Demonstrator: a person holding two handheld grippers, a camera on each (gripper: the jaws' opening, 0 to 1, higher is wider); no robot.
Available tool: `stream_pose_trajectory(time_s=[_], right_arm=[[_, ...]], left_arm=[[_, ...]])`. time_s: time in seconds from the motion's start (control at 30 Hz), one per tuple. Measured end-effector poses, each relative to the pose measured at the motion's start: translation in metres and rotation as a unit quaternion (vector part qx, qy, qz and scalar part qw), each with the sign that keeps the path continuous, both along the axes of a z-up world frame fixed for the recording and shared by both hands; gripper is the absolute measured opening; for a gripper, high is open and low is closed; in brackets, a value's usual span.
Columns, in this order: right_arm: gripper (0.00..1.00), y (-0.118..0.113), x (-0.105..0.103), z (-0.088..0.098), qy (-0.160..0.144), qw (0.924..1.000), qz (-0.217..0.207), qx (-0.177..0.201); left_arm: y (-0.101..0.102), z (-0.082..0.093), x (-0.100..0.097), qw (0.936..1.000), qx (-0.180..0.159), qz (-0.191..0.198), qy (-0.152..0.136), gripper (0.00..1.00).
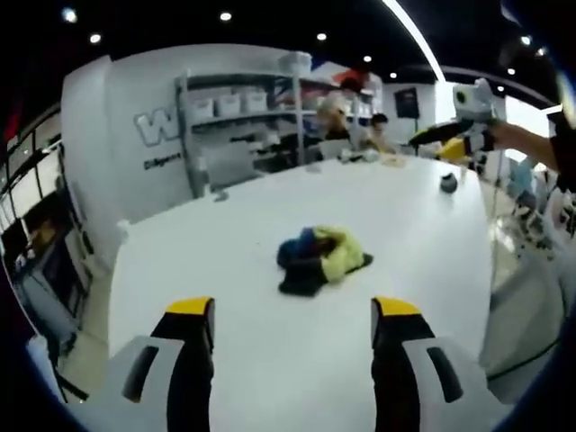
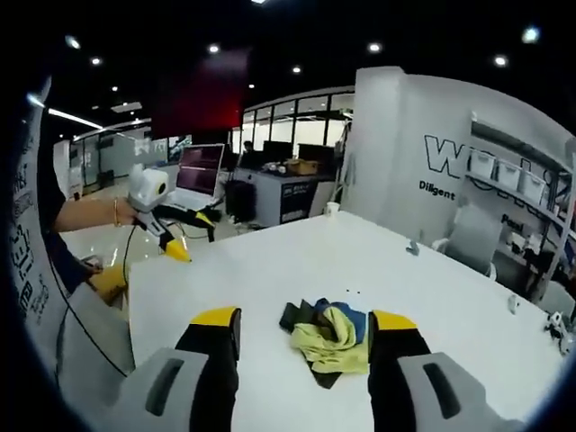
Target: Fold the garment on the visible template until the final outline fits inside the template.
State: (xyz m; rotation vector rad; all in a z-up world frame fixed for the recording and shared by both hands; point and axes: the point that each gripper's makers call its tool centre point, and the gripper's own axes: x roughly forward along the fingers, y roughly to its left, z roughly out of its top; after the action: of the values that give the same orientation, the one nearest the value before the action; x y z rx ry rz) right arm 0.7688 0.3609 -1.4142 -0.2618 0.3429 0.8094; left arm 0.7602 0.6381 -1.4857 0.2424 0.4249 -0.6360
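In the left gripper view, your left gripper (image 1: 295,315) hangs over the near part of the white table (image 1: 198,261) with its two yellow-tipped jaws spread wide and nothing between them. Ahead of the jaws, near the middle of the table, the garment (image 1: 321,258) lies crumpled in a small heap of yellow, blue and dark cloth, apart from both jaws. Your right gripper (image 1: 450,144) comes in at the upper right of this view, held in a hand (image 1: 508,135) above the far side of the table; whether its jaws are apart or closed cannot be told from here. A small dark object (image 1: 448,183) sits on the table near that far edge, and a shelf (image 1: 243,117) with bins stands against the wall behind. In the right gripper view, your right gripper (image 2: 304,326) has its jaws released and wide apart, holding nothing, and the garment (image 2: 328,338) lies on the table (image 2: 270,261) just ahead, between the two tips but not touching either. At the left of this view a hand (image 2: 94,216) holds the left gripper (image 2: 184,236) above the table's edge. A laptop (image 2: 200,171) stands open on a desk behind it.
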Motion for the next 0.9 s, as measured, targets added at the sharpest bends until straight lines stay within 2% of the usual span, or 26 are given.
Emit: stream_pose_trajectory(time_s=[0.1,0.3,0.37,0.43,0.47,0.57,0.63,0.77,0.8,0.87,0.9], right_arm=[[0.52,0.000,0.011,-0.006,-0.011,0.9997,-0.003,-0.022],[0.52,0.007,0.028,-0.019,0.002,0.9993,0.017,-0.034],[0.52,0.006,0.037,-0.023,0.013,0.9993,0.010,-0.034],[0.51,0.007,0.044,-0.028,0.014,0.9992,0.010,-0.036],[0.49,0.007,0.052,-0.034,0.015,0.9993,0.006,-0.035],[0.44,0.012,0.067,-0.046,0.023,0.9994,-0.001,-0.027],[0.45,0.016,0.073,-0.053,0.026,0.9992,0.001,-0.031],[0.46,0.020,0.096,-0.070,0.034,0.9983,0.006,-0.047],[0.45,0.021,0.102,-0.074,0.035,0.9980,0.011,-0.051],[0.45,0.022,0.108,-0.077,0.036,0.9980,0.009,-0.051],[0.44,0.022,0.112,-0.079,0.037,0.9979,0.009,-0.052]], left_arm=[[-0.004,-0.001,0.010,0.9997,0.020,-0.016,-0.004,0.61],[-0.018,-0.005,0.029,0.9987,0.033,-0.039,-0.007,0.61],[-0.019,-0.006,0.036,0.9985,0.034,-0.040,-0.011,0.59],[-0.019,-0.006,0.047,0.9986,0.032,-0.032,-0.025,0.52],[-0.021,-0.008,0.055,0.9991,0.018,-0.027,-0.027,0.50],[-0.029,-0.013,0.064,0.9993,0.003,-0.030,-0.020,0.50],[-0.033,-0.027,0.075,0.9993,0.009,-0.036,-0.008,0.50],[-0.040,-0.048,0.092,0.9986,0.021,-0.048,-0.005,0.50],[-0.041,-0.056,0.095,0.9986,0.023,-0.048,0.005,0.49],[-0.043,-0.062,0.098,0.9985,0.024,-0.049,0.008,0.49],[-0.043,-0.075,0.105,0.9981,0.030,-0.052,0.017,0.49]])
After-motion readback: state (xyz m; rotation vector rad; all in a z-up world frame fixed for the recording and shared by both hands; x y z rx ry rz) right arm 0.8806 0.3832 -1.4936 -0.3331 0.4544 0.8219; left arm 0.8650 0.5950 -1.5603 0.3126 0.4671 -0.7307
